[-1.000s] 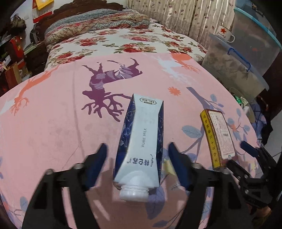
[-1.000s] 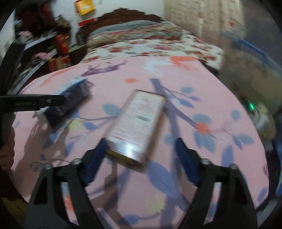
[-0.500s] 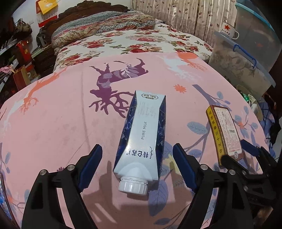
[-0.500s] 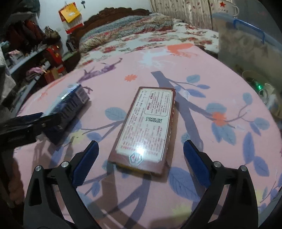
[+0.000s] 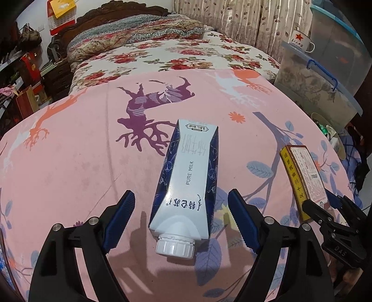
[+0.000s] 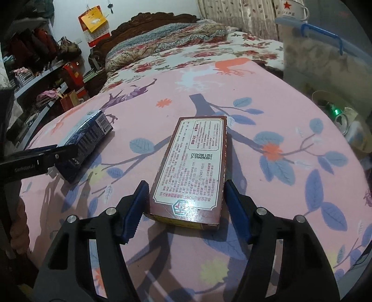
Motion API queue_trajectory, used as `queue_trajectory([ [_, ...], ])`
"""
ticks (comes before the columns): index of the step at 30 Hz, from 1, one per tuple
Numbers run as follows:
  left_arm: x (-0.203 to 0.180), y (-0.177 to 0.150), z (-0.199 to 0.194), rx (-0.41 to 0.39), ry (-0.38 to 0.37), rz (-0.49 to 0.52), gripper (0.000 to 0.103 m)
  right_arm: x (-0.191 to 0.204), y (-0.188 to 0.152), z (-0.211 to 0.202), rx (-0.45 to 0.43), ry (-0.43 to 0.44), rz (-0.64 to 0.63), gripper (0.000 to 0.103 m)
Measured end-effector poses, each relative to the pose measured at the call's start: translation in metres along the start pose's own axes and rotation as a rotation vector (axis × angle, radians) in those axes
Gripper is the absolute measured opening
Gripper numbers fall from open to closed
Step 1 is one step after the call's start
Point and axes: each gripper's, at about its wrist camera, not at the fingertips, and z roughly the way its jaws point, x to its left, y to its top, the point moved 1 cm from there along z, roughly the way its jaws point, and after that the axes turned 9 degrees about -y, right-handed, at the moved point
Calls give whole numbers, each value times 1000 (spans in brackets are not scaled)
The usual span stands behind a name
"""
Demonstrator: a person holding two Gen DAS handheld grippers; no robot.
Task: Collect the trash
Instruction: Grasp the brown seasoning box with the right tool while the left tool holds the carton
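Between the left gripper's (image 5: pixel 179 219) blue pads: milk carton (image 5: pixel 189 176), lying flat on the pink sheet (image 5: pixel 69 162), white cap (image 5: pixel 174 246) toward the camera. Jaws wide, clear gap each side, no contact. Right gripper (image 6: pixel 184 205) straddles the near end of the flat maroon box (image 6: pixel 193 167), printed label up. Jaws closing, pads just beside the box's long edges; contact not confirmed. Box sits to the right of the carton, well apart, both on the sheet. Beyond: floral bedspread (image 5: pixel 162 58), carved headboard (image 6: pixel 148 21), clear storage bins (image 5: pixel 325 76) at right with a red-star mug (image 5: pixel 301 40) on top.
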Motion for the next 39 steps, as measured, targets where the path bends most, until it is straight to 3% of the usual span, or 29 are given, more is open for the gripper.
queue_trajectory([
  [17, -5, 0, -1, 4, -7, 9, 78, -5, -3, 4, 18, -22, 23, 76],
  [23, -4, -1, -1, 4, -6, 9, 78, -3, -5, 4, 6, -28, 17, 74],
  [25, -3, -1, 0, 4, -8, 10, 75, -2, -5, 3, 1, -25, 3, 67],
  [27, -4, -2, 1, 9, -21, 18, 52, -2, -4, 0, -16, -21, 3, 66],
  [28, -4, -2, 2, 13, -22, 22, 50, -2, -4, -1, -22, -17, 9, 66],
  [33, -3, 0, -3, 4, -104, 9, 49, -8, 4, -14, -74, -6, 42, 65],
  [39, -34, 13, -7, -2, -206, 68, 49, -25, 5, -17, -100, -18, 80, 65],
])
